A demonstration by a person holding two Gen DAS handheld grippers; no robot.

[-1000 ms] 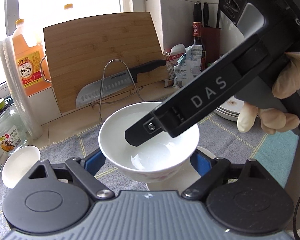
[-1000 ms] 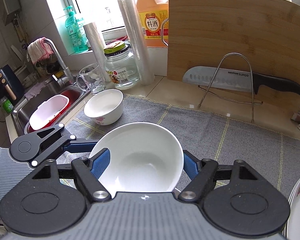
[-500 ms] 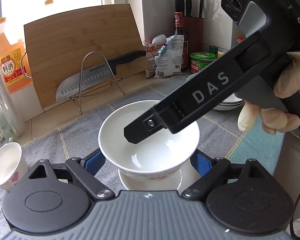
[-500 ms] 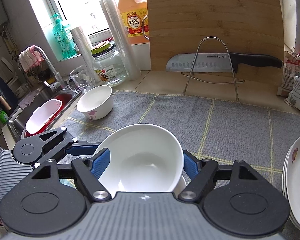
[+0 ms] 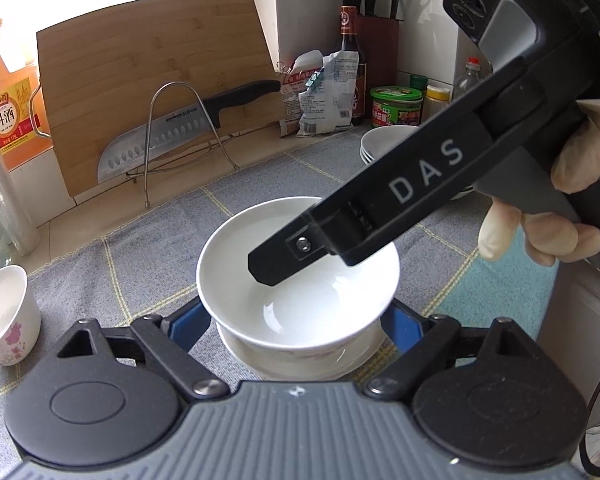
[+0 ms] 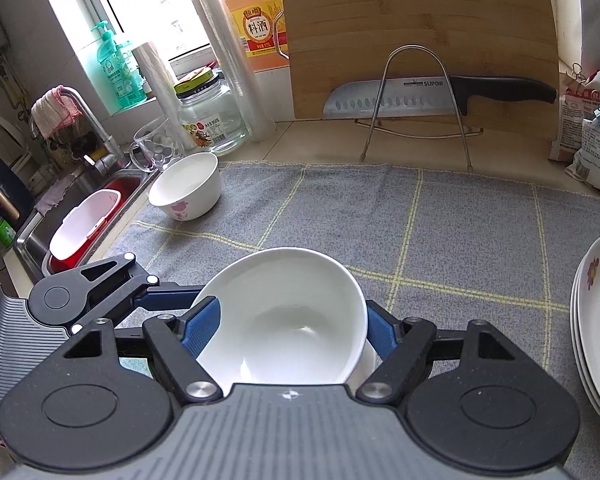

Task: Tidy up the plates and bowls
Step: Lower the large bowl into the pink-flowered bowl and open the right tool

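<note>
A plain white bowl sits between the blue pads of my left gripper, which is shut on its sides. Under it lies a second white dish, and I cannot tell whether the two touch. In the right wrist view the same bowl looks tilted and fills my right gripper, shut on it too. One right finger crosses over the rim in the left wrist view. The left finger reaches the bowl's left edge.
A small flowered bowl stands at the left edge of the grey cloth mat, near the sink. Stacked plates sit at the right. A cutting board and a knife on a wire stand line the back.
Both grippers have kept the bowl between them and shifted to the right over the mat. The lower white dish shows more under the bowl, and the stacked plates have come into view.
</note>
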